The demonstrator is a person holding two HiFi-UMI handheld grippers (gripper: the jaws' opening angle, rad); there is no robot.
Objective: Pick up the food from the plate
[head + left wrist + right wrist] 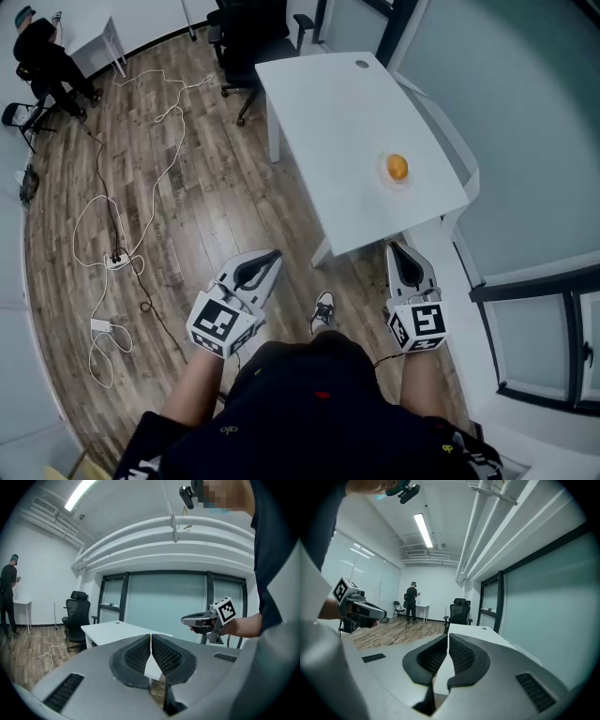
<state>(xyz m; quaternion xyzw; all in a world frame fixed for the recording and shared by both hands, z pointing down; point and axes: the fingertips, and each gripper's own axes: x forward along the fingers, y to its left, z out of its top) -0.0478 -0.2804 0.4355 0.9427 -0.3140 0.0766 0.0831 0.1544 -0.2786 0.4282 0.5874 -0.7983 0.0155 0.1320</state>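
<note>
An orange piece of food [397, 168] lies on a small white plate [383, 174] near the right edge of the white table [333, 112]. Both grippers hang in the air in front of the person's body, well short of the table. My left gripper [273, 255] has its jaws closed together and holds nothing; its own view shows the pads meeting at the tips [150, 636]. My right gripper [395, 247] points toward the table's near corner, jaws pressed together and empty [447, 635]. The plate does not show in either gripper view.
A black office chair [246, 37] stands at the table's far end. Cables and a power strip [116, 260] trail over the wooden floor at left. A person [45, 58] stands by a small white desk far left. A glass wall runs along the right.
</note>
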